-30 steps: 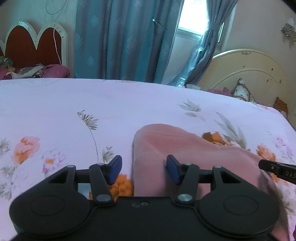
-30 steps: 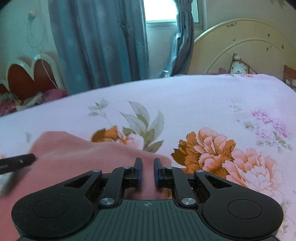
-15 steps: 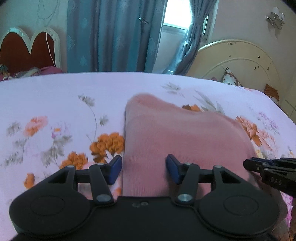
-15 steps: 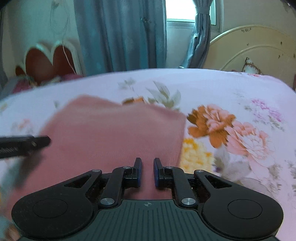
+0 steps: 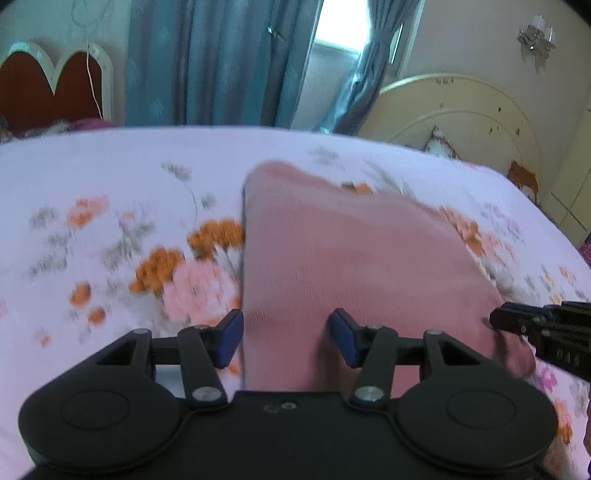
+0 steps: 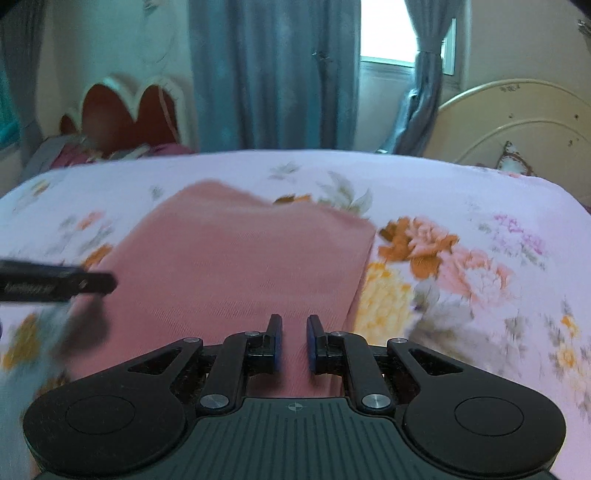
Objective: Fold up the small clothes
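Pink cloth [image 5: 354,258] lies flat on the bed [image 5: 110,192] ahead. Left gripper [image 5: 286,338] gapes wide, holding nothing; right gripper [image 6: 294,343] gapes a little. Pinch both near corners evenly.

Daylight entered through the window [image 5: 341,35], which was overexposed. Motion blur smeared the floral bedsheet [image 5: 110,236] in both views. Fisheye distortion curved the bed's edge, and dark vignetting occupied the frame corners.
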The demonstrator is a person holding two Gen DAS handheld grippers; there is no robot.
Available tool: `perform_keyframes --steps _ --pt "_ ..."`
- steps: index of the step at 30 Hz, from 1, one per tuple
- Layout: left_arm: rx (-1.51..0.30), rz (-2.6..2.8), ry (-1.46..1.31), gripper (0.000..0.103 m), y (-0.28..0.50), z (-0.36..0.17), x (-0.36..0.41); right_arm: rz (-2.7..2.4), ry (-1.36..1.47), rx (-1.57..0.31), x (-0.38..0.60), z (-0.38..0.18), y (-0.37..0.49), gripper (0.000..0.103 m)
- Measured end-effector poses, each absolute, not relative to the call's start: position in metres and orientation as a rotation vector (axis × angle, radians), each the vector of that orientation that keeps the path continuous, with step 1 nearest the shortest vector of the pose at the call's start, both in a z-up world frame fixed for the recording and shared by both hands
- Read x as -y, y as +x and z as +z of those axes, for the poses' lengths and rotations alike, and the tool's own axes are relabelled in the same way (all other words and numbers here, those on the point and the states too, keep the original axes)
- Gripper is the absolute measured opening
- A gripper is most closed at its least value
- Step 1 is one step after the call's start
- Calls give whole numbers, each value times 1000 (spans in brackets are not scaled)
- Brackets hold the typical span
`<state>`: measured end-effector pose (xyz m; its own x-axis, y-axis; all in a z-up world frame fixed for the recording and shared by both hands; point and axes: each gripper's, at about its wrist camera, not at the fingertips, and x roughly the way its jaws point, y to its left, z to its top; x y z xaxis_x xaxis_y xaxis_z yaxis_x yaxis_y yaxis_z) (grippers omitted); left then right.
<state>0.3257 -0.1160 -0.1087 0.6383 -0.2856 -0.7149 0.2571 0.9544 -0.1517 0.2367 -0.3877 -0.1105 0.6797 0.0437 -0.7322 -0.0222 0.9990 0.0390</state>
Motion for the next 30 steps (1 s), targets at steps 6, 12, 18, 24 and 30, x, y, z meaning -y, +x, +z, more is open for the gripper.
perform_keyframes --steps 6,12,18,24,30 --pt "-887 -297 -69 53 318 -128 120 14 -81 -870 384 -132 212 12" --pt "-886 -293 -45 54 311 -130 124 -28 -39 -886 398 -137 203 12" --pt "-896 -284 -30 54 310 -127 127 -11 -40 -908 396 -135 206 12" --pt "-867 -284 -37 65 313 -107 125 18 121 -886 413 -111 206 21" --pt "-848 -302 -34 72 330 -91 128 5 172 -839 421 -99 218 72"
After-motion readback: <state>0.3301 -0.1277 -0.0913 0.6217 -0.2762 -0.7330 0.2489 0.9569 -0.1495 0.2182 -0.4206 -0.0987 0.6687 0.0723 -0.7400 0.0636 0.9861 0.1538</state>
